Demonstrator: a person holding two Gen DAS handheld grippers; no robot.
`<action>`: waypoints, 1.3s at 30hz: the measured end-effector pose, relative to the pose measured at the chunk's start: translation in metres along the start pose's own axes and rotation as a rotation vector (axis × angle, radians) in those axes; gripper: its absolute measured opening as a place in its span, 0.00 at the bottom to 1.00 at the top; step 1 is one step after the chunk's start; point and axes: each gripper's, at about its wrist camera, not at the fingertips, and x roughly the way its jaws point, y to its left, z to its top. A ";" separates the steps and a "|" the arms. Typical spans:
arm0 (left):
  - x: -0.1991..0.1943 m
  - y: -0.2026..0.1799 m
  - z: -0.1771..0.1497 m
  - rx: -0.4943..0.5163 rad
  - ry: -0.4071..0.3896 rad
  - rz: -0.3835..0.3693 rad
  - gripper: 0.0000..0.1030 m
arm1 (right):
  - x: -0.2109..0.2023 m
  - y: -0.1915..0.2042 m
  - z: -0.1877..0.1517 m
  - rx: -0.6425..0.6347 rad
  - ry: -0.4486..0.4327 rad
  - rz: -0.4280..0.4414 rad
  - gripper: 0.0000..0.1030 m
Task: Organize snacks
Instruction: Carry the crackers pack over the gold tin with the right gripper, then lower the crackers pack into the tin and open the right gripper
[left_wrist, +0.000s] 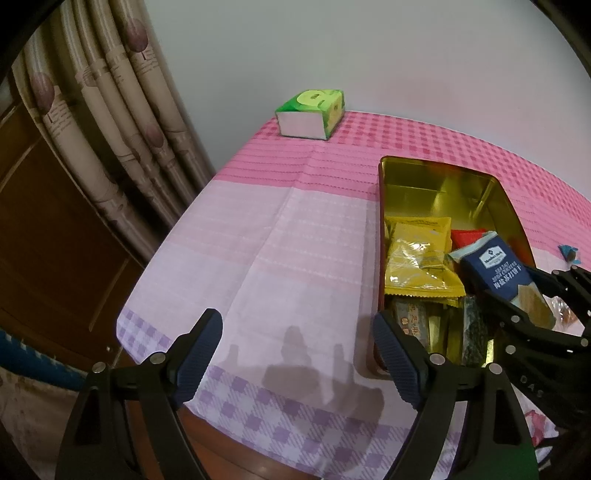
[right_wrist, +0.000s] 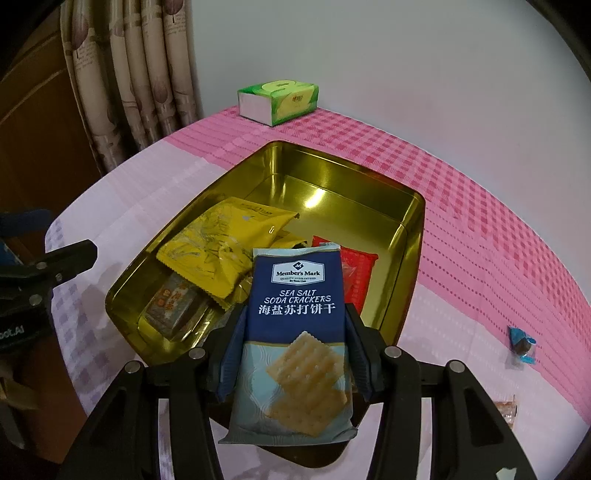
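The tin (right_wrist: 402, 236) is shiny gold metal, smooth and mirror-bright inside. The cracker packet (right_wrist: 299, 325) is smooth film with a soft sheen; the yellow packets (right_wrist: 221, 247) are glossier, crinkled foil-like plastic. The tablecloth (left_wrist: 295, 229) is matt woven cloth. The 2 gripper pads (left_wrist: 201, 354) look like ribbed rubber. The tissue pack (left_wrist: 314, 110) is probably thin glossy plastic wrap.

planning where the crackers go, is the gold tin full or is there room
Partly full. The gold tin has its far half bare, while yellow packets and a red packet crowd the near half.
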 end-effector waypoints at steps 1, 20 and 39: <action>0.000 -0.001 0.000 0.000 0.000 0.001 0.81 | 0.001 0.001 0.000 -0.003 -0.001 -0.005 0.45; 0.002 -0.004 -0.001 0.009 0.000 0.000 0.82 | -0.015 -0.004 0.003 0.015 -0.048 0.039 0.63; 0.003 -0.011 -0.004 0.047 -0.006 0.008 0.82 | -0.053 -0.130 -0.035 0.164 -0.064 -0.108 0.63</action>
